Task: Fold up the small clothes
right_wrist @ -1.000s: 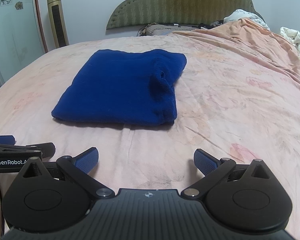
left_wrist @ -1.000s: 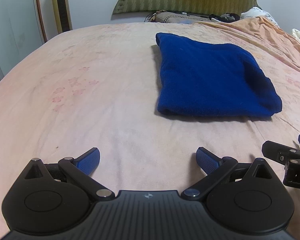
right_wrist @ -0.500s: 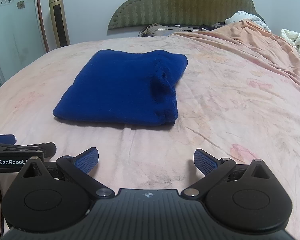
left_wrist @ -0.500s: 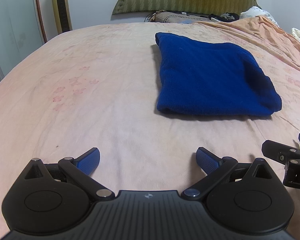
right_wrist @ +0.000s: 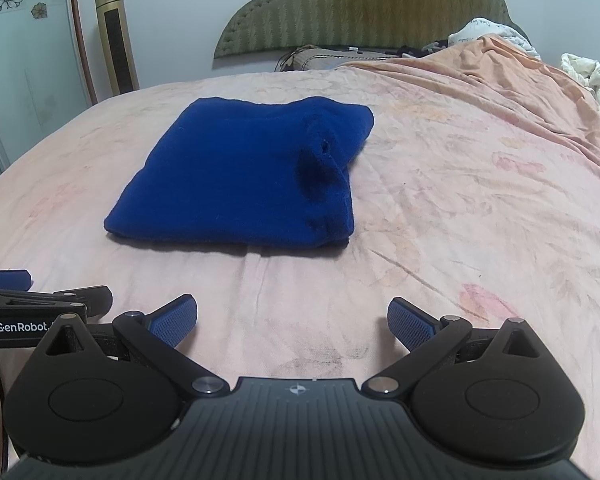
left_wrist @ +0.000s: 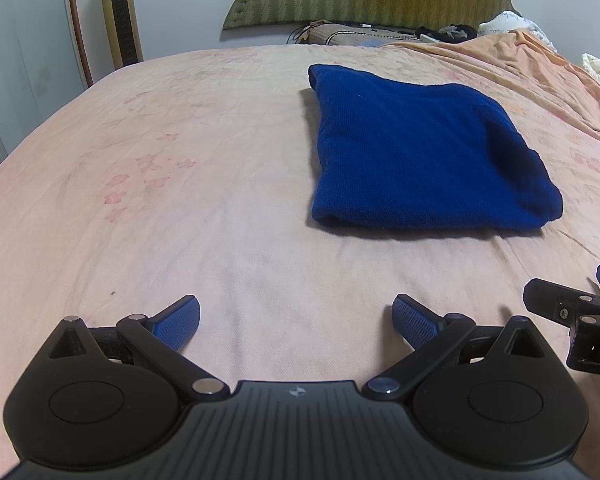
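A dark blue knitted garment [left_wrist: 416,152] lies folded into a flat rectangle on the pink bed sheet [left_wrist: 180,200]; it also shows in the right wrist view [right_wrist: 252,176]. My left gripper [left_wrist: 296,320] is open and empty, low over the sheet, well short of the garment's near edge and to its left. My right gripper [right_wrist: 292,320] is open and empty, short of the garment's near edge and slightly to its right. Each gripper shows at the edge of the other's view.
A green padded headboard [right_wrist: 360,4] and a pillow [right_wrist: 312,58] are at the far end. A crumpled orange blanket [right_wrist: 520,92] covers the bed's right side. A gold tower fan [right_wrist: 114,36] stands by the left wall.
Both grippers have drifted slightly; the garment sits a touch lower in the right wrist view. Both stay open and the garment has not moved.
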Demonstrator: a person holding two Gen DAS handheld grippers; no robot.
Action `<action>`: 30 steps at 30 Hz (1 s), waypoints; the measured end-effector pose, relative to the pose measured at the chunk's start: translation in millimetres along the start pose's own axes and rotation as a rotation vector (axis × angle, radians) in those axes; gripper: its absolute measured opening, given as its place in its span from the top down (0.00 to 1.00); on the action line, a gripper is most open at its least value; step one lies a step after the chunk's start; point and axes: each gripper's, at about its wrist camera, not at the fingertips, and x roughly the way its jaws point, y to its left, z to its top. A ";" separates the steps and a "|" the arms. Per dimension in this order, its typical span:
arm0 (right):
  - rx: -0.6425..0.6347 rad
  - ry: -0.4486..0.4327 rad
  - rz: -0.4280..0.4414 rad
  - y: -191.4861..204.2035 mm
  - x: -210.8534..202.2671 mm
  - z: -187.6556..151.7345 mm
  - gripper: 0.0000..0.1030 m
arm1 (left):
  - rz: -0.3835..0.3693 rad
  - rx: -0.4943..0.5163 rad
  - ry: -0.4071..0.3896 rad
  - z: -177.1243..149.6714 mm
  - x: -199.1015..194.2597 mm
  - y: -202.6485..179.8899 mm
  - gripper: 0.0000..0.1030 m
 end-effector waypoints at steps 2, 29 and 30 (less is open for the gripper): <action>0.001 0.000 0.000 -0.3 0.2 -0.2 0.00 | -0.001 -0.001 0.001 -0.1 0.1 -0.1 0.00; 0.000 -0.003 0.002 -1.9 -1.9 1.1 0.00 | -0.012 -0.010 0.010 -0.4 1.2 1.4 0.00; -0.001 -0.003 0.002 -1.6 -2.2 1.0 0.00 | -0.011 -0.010 0.011 -0.2 1.6 1.7 0.00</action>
